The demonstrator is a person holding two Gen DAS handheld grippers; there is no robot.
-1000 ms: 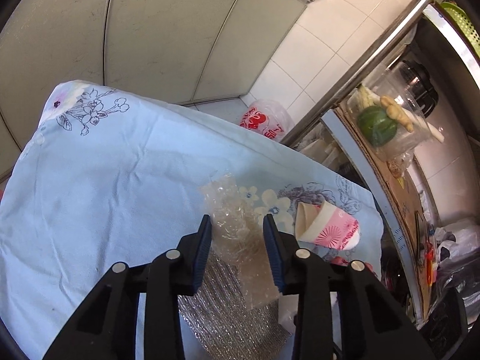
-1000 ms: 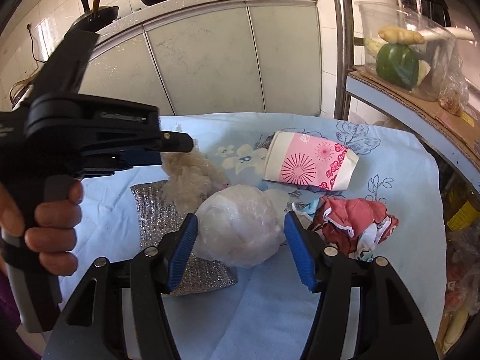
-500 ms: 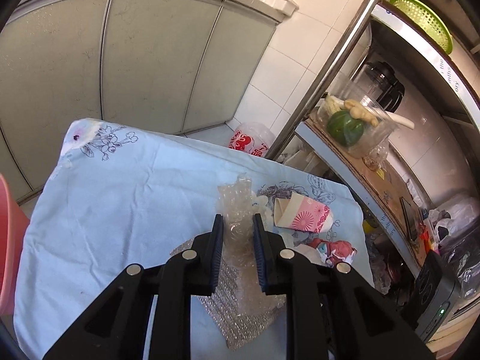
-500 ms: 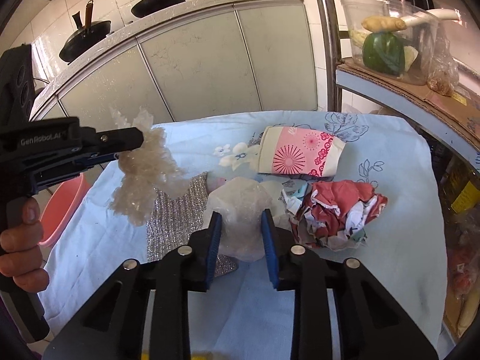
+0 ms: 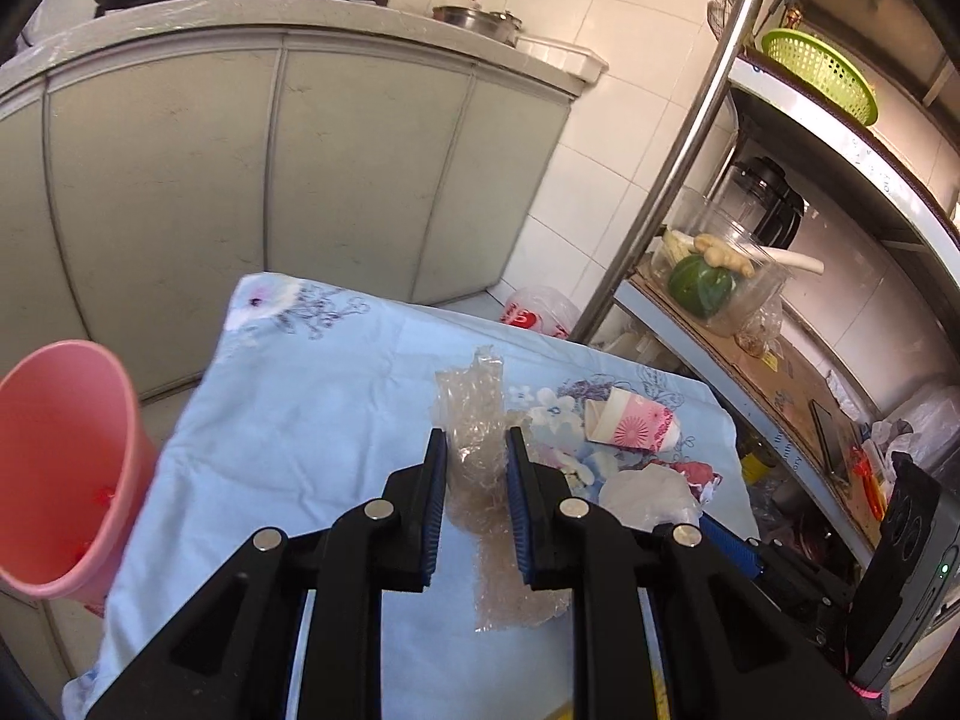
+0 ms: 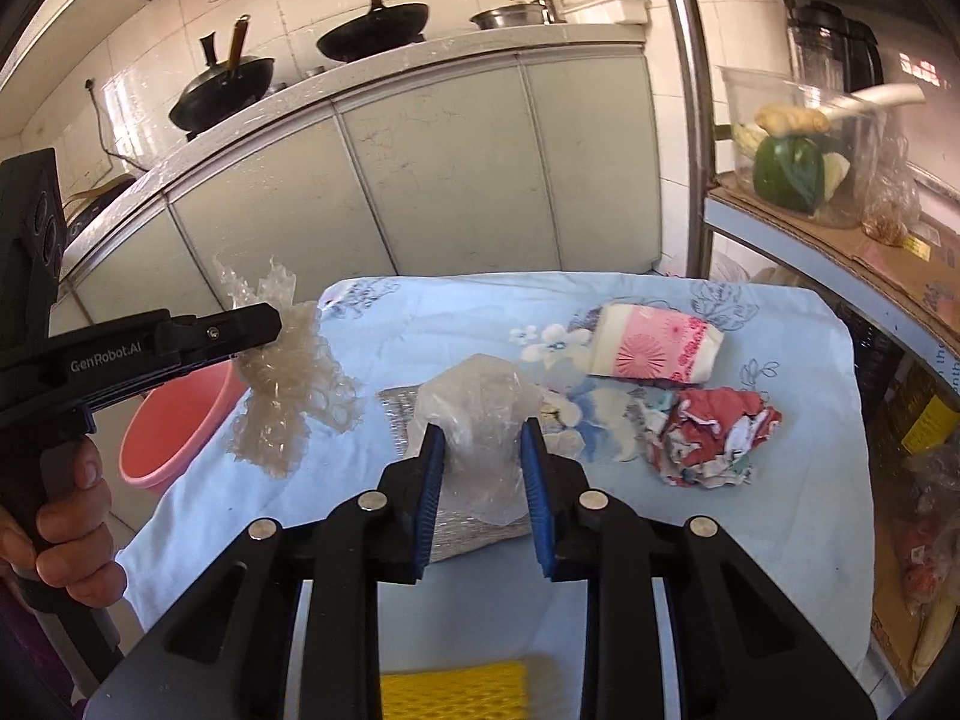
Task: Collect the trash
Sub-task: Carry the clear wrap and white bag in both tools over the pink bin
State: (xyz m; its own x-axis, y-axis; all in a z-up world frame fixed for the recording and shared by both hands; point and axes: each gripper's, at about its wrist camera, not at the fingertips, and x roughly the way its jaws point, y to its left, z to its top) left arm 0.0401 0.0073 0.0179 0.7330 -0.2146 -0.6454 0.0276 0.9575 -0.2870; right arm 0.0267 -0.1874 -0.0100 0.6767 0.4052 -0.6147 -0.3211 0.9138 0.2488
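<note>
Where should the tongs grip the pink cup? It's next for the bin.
Across the cup's flattened middle, from above. It lies on its side on the cloth, squashed, mouth toward the left in the right wrist view, so its long sides face the pads.

Wide bare tablecloth (image 5: 288,432) lies open toward the pink bin (image 5: 60,468) at the table's left edge. Right side is crowded: paper cup (image 6: 654,348), crumpled wrapper (image 6: 714,444), then the shelf rack (image 6: 690,120).

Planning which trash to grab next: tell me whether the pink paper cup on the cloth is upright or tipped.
Tipped. The pink paper cup lies on its side on the blue cloth, beside the crumpled red wrapper.
</note>
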